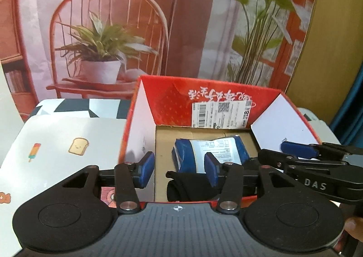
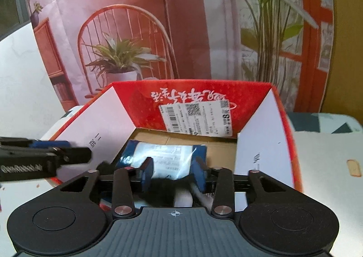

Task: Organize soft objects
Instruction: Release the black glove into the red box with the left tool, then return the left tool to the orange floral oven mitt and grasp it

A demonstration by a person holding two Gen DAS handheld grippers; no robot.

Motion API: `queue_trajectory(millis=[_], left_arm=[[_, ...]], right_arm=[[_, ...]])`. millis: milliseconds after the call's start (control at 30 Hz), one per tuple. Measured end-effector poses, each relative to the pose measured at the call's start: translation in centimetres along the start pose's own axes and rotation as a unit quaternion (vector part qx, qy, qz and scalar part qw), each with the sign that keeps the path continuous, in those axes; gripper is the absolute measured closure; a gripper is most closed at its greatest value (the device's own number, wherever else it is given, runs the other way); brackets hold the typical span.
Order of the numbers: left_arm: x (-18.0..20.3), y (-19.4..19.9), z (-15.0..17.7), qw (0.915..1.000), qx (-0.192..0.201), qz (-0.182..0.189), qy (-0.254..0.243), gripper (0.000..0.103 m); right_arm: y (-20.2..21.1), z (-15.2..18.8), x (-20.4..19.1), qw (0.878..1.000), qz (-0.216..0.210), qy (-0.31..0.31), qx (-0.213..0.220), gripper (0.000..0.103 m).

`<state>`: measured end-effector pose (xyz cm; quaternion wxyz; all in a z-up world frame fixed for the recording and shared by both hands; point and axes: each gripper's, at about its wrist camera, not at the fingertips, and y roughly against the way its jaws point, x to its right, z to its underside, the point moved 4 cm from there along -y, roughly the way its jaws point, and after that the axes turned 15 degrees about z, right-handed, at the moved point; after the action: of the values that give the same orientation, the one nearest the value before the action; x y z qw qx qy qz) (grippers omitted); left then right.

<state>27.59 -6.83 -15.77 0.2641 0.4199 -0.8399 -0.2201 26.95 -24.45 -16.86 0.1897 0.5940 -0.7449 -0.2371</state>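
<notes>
A red cardboard box [image 1: 145, 102] with white side flaps stands open in front of both grippers. On its brown floor lies a soft blue-and-white packet [image 1: 208, 150], also visible in the right wrist view [image 2: 168, 159]. A black cloth bundle [image 1: 181, 186] lies at the box's near end. My left gripper [image 1: 179, 170] hangs over that end, its blue pads apart and pressing on nothing. My right gripper [image 2: 174, 176] is open too, above the blurred black cloth [image 2: 158, 189]. The right gripper [image 1: 275, 151] reaches in from the right, and the left gripper [image 2: 79, 149] shows at the left.
A pale mat [image 1: 56, 143] printed with toast and a popsicle lies left of the box. A black-and-white patterned surface [image 1: 86, 107] sits behind it. A printed backdrop [image 1: 109, 30] of a chair and plants closes the far side. A person's fingertip [image 1: 354, 227] shows at lower right.
</notes>
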Motion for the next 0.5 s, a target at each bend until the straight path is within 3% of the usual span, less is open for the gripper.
queue_trajectory(millis=[167, 500], left_arm=[[0.5, 2.8, 0.8, 0.9998, 0.017, 0.003, -0.010, 0.050], [2.4, 7.9, 5.4, 0.9989, 0.035, 0.011, -0.030, 0.050]], right_arm=[[3.0, 0.1, 0.1, 0.999, 0.001, 0.006, 0.040, 0.042], [9.6, 2.4, -0.4, 0.995, -0.017, -0.002, 0.098, 0.041]])
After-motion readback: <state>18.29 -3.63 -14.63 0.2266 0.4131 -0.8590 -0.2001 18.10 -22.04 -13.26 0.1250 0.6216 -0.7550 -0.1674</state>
